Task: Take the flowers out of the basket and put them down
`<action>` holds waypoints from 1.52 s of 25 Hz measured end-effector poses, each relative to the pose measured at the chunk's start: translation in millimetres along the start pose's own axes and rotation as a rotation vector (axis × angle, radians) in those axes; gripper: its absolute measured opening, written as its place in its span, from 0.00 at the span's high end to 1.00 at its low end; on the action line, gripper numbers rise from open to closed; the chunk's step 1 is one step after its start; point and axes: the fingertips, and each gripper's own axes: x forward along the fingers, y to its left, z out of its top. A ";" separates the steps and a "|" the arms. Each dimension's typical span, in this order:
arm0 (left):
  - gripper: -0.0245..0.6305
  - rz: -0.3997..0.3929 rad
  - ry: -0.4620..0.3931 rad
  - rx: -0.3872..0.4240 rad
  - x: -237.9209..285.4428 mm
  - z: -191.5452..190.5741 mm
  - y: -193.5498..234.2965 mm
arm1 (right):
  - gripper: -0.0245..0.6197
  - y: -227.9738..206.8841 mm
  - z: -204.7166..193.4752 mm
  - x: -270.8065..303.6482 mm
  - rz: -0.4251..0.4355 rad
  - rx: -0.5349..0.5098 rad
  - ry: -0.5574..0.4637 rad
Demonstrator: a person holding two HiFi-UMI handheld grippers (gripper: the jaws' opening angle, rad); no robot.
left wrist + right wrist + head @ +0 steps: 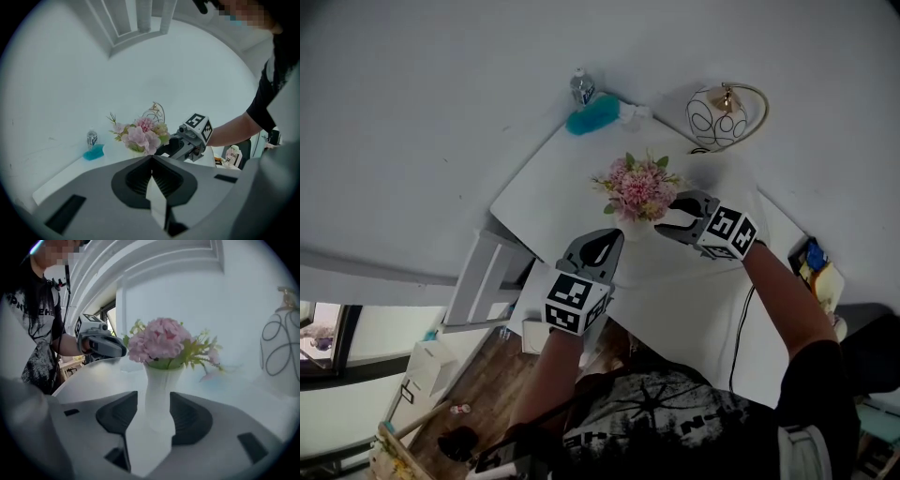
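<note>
Loosely, right tongs point(153, 412) straddle vase point(159, 380), left tongs point(152, 177) closed

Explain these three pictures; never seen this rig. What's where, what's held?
No robot: a person holds a two-jaw gripper in each hand. The head view looks down from their head; the other two cameras ride on the grippers, looking along the jaws. On the white table stand pink flowers in a white vase, a round wire-patterned ornament, a blue object and a small can. The right gripper is open, the vase between its jaws; the left gripper is shut and empty.
</note>
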 end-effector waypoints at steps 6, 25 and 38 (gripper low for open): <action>0.94 0.006 -0.001 0.017 -1.0 -0.7 -1.8 | 0.45 -10.3 -6.4 24.0 -0.033 0.101 0.038; 0.94 -0.011 -0.003 0.022 1.5 -0.4 -3.9 | 0.41 -20.1 33.4 65.6 -0.086 0.168 -0.120; 0.94 -0.003 -0.028 -0.001 -6.0 0.8 -5.3 | 0.42 -18.0 38.4 55.5 -0.085 0.140 -0.111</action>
